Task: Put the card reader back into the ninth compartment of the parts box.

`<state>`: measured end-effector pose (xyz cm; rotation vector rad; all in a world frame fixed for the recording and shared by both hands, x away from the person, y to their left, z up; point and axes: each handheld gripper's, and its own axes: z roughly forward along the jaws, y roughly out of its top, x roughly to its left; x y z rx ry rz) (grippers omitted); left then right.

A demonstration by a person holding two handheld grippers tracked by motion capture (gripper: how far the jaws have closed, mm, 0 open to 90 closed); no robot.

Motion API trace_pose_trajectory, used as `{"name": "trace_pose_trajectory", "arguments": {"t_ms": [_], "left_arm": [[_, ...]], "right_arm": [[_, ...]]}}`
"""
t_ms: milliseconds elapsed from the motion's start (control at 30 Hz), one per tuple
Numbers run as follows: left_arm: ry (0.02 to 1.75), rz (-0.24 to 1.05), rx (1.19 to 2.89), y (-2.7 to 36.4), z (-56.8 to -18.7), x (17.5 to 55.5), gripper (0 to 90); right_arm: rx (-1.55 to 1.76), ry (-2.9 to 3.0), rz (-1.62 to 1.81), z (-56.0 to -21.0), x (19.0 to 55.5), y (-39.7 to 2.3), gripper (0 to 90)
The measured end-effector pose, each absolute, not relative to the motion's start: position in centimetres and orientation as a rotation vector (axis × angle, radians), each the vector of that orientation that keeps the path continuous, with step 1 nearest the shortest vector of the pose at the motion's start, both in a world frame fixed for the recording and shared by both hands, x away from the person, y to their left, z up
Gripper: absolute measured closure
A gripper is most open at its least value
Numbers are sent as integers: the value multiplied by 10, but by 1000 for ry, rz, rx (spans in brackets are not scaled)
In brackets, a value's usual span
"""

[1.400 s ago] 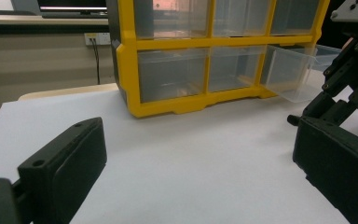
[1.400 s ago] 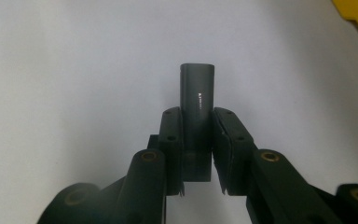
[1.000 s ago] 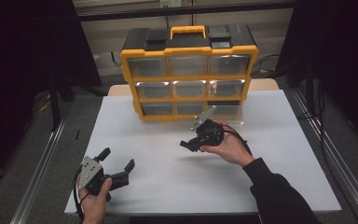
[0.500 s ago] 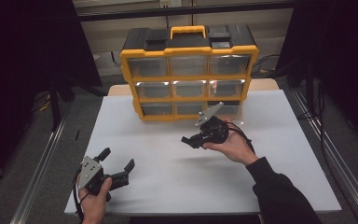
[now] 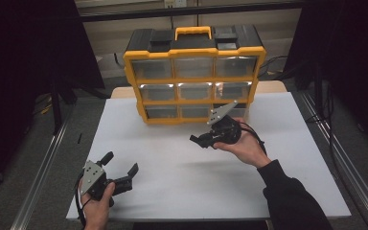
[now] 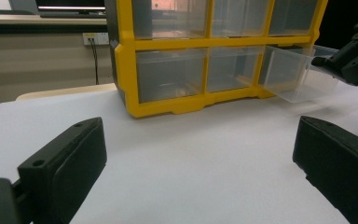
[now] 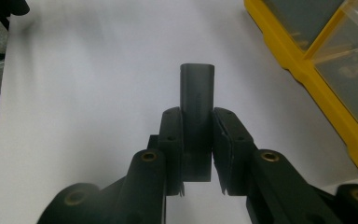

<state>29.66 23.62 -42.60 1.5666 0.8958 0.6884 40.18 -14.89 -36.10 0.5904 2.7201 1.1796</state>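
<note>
In the right gripper view, the right gripper [image 7: 196,135] has its two black jaws pressed against the sides of a dark block [image 7: 196,100], a small smooth piece with rounded corners at its far end. The block stands out past the jaw tips in the middle of the frame; its near end is hidden between the pads. What it is made of is hard to tell, though it looks like matte plastic. No writing can be read on it.

In the high view the same gripper [image 5: 206,140] sits right of centre, held above the white table [image 5: 182,167], and the block is too small and dark there to make out. The sleeve is cut off at the bottom edge.

The storage cabinet [image 5: 194,72] fills the upper middle of the high view: a yellow frame, black top with a yellow handle, and three rows of clear plastic drawers. No brand or label is legible on it. In the left gripper view, the clear drawer [image 6: 298,74] at the lower right of the cabinet is pulled out, and its contents cannot be made out through the glare.

The left gripper [image 5: 120,170] lies at the lower left of the high view, jaws spread wide with nothing between them.
</note>
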Motion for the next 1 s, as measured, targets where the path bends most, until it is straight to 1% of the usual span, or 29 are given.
{"name": "trace_pose_trajectory", "arguments": {"t_ms": [1000], "left_arm": [[899,694,1568,236,-426,297,28]], "right_arm": [[612,2589,1245,-326,400,-179,742]]}}
